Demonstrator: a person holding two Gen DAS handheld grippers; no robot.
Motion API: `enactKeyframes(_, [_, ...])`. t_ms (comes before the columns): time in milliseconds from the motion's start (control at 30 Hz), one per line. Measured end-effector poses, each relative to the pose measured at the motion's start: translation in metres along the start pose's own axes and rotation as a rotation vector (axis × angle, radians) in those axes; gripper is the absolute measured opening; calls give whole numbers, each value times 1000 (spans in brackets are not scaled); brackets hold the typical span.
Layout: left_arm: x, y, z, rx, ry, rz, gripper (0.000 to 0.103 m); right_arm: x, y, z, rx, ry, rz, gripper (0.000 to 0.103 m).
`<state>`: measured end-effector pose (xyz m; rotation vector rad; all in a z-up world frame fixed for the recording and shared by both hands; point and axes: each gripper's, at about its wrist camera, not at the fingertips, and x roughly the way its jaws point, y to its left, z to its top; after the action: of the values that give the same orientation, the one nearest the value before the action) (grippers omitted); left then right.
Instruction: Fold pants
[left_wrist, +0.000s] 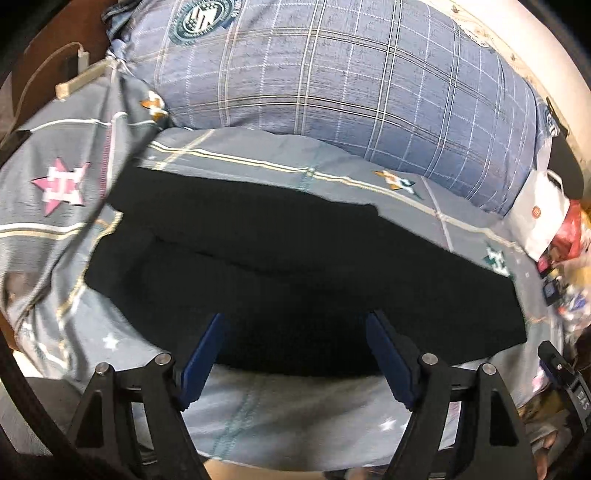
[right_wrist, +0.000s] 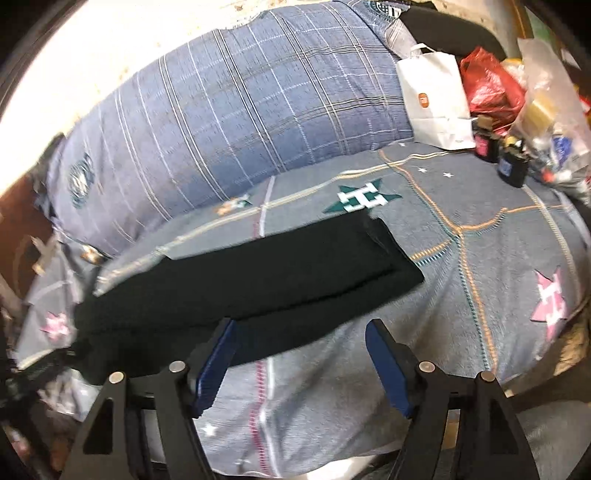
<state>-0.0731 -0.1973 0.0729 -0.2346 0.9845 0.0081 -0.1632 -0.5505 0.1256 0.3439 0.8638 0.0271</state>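
Left wrist view shows little writing that can be read; the plaid blue quilt (left_wrist: 332, 85) carries a round green badge with letters too blurred to make out, and the white paper bag (left_wrist: 543, 218) has a small orange square logo; the same bag (right_wrist: 436, 99) stands in the right wrist view beside a red plastic bag (right_wrist: 491, 88). The surface is a bed with a grey sheet (left_wrist: 295, 413) printed with star emblems and thin stripes; a pale wall is behind the quilt. The black pants (left_wrist: 295, 280) lie flat on the sheet in folded layers; in the right wrist view the pants (right_wrist: 258, 280) stretch as a long band. The left gripper (left_wrist: 297, 317) has jaws wide apart over the near edge of the pants, holding nothing; the right gripper (right_wrist: 301, 325) has jaws wide too, holding nothing, its left blue finger (right_wrist: 216, 363) over the fabric edge.
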Motion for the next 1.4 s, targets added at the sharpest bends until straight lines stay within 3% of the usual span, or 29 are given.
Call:
enactKeyframes(100, [16,-10,19,-14,40,19,81,4,-4,30,15,45,72,75])
enactKeyframes(233, [52,-21,38,-12,80,15,81,23,-11,71,-36,65,85,75])
enactKeyframes(400, [95,-20,20,36,172,-23,81,48,-61,62,96,65,118,73])
enactKeyframes(500, [86,-24,22,55,102,-4,81,60,-84,60,162,102,105,63])
enactKeyframes(633, [87,-19,31,-18,130,-136,81,69,-84,64,141,109,93,59])
enactKeyframes(767, [92,1,33,-116,155,-216,81,87,-79,63,155,173,101,46])
enactKeyframes(867, [90,4,34,-139,165,-237,80,81,-71,63,142,180,102,45])
enactKeyframes(933, [89,4,33,-138,158,-222,74,79,-73,57,164,199,90,45])
enactKeyframes(1067, [88,5,36,-142,137,-151,46,92,-84,48,204,252,75,46])
enactKeyframes(1233, [89,17,37,-208,143,-184,42,101,-77,54,176,245,91,46])
enactKeyframes(1267, [90,17,37,-206,144,-186,42,101,-75,55,170,235,99,42])
enactKeyframes(1333, [91,15,38,-203,141,-187,43,96,-70,57,155,218,123,17])
enactKeyframes(1400, [90,15,38,-199,143,-186,43,87,-67,59,151,177,150,13])
